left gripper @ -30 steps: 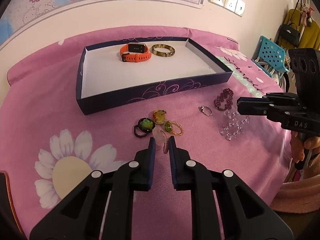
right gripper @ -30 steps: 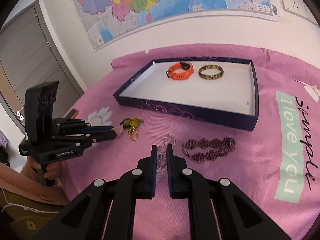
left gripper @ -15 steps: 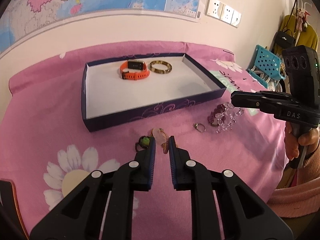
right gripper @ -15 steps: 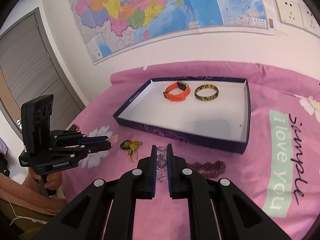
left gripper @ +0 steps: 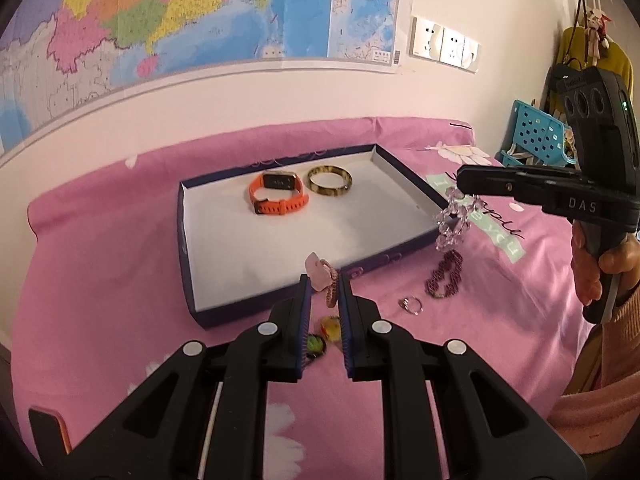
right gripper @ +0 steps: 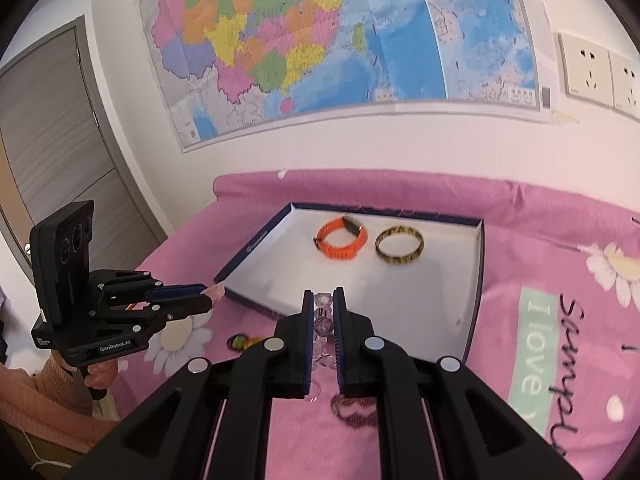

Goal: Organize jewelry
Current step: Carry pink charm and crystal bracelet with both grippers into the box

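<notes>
My left gripper (left gripper: 323, 290) is shut on a pink bead bracelet (left gripper: 325, 280) and holds it in the air at the near edge of the dark blue tray (left gripper: 280, 300). My right gripper (right gripper: 321, 300) is shut on a clear crystal bracelet (right gripper: 323, 320), which hangs by the tray's right corner in the left wrist view (left gripper: 454, 220). In the tray lie an orange watch band (left gripper: 278, 198) and a tortoiseshell bangle (left gripper: 330, 181). On the pink cloth lie a purple bead bracelet (left gripper: 444, 274), a silver ring (left gripper: 411, 305) and small coloured rings (left gripper: 324, 332).
The pink flowered cloth (left gripper: 100, 280) covers the table against a wall with a map (left gripper: 180, 20). A blue basket (left gripper: 536, 136) stands at the right. A phone-like object (left gripper: 44, 432) lies at the near left edge.
Both grippers have risen from the cloth with their bracelets and moved toward the tray. The crystal bracelet now hangs clear of the cloth.
</notes>
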Available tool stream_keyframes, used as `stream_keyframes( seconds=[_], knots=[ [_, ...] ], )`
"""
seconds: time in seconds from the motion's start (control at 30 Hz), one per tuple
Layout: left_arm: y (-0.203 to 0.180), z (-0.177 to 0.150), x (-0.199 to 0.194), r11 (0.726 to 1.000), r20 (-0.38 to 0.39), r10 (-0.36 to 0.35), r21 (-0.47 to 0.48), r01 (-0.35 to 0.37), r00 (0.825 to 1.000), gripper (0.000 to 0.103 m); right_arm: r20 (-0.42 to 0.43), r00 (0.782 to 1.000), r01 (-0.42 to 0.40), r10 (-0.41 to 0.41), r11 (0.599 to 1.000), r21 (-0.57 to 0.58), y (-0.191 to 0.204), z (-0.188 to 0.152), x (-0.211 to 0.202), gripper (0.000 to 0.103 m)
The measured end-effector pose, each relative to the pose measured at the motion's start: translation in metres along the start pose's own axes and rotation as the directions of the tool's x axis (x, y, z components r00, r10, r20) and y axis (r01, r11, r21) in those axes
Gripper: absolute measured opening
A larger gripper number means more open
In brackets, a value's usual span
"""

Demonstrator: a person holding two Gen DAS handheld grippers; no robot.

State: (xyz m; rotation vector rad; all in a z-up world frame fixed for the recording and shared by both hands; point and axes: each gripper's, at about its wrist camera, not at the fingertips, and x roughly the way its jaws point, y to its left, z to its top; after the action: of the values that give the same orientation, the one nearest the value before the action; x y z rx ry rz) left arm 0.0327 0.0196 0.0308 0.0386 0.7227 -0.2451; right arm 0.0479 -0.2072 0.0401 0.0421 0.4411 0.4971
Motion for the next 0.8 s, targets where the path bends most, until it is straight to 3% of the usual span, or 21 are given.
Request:
stream_keyframes(
  seconds=[0.8],
  knots=[
    [0.017,0.037,0.046,1.000,-0.039,0.013,0.005,-0.013,0.999,0.014,-0.042,0.999,0.010,-0.010,1.000,-0.008,-0.027,0.052,0.071,0.008]
  ],
)
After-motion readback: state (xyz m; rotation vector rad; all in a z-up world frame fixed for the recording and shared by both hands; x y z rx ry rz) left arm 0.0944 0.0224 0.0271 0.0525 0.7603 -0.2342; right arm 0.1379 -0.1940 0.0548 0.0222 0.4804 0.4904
